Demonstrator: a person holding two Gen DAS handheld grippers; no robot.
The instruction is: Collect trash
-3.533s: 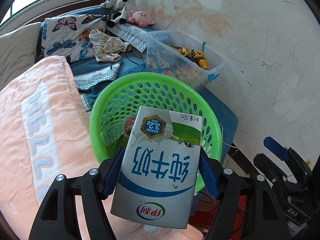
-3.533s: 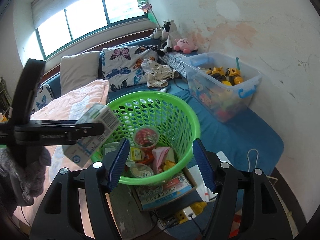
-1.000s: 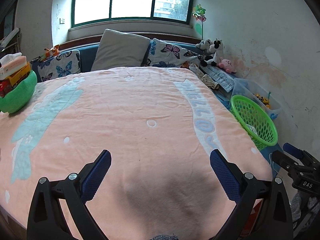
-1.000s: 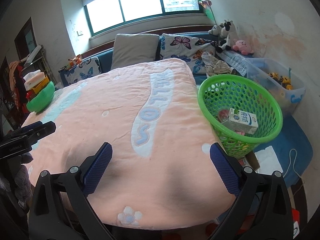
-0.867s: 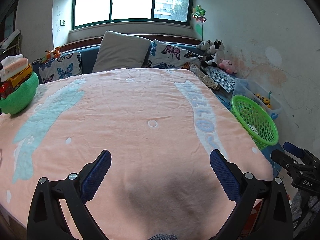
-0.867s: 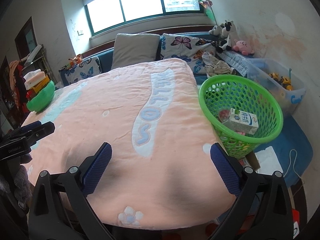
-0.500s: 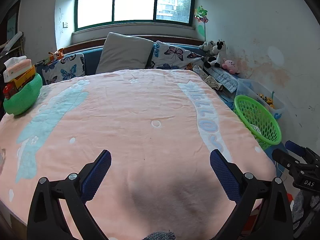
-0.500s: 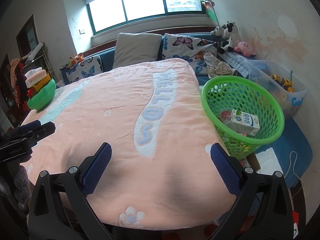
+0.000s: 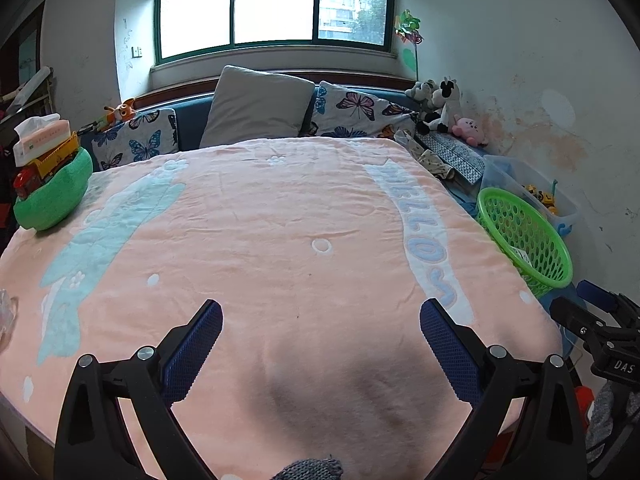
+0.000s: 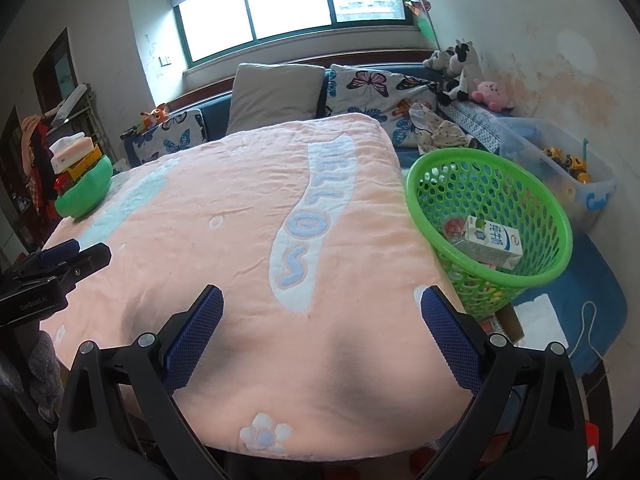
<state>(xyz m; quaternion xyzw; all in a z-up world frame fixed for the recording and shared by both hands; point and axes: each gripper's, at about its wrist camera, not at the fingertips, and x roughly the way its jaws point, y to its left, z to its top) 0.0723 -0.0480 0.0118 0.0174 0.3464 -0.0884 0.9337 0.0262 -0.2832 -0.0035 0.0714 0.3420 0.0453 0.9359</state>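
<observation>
A green mesh basket (image 10: 556, 216) stands on the floor at the bed's right side; it also shows in the left wrist view (image 9: 560, 256). A white and blue milk carton (image 10: 490, 242) lies inside it on other trash. My left gripper (image 9: 320, 344) is open and empty above the near end of the pink blanket (image 9: 260, 240). My right gripper (image 10: 322, 326) is open and empty above the blanket's near right part (image 10: 240, 220), left of the basket. Each gripper shows at the edge of the other's view.
Pillows (image 9: 256, 106) line the bed's far end under the window. A green plush bowl with a tissue box and toy truck (image 9: 52, 192) sits at the left. A clear toy bin (image 10: 560, 168) and stuffed toys (image 10: 460, 64) stand by the right wall.
The left gripper has let go of the milk carton, which now lies in the basket. Both grippers have pulled back from the basket to the foot of the bed and keep drifting back slightly.
</observation>
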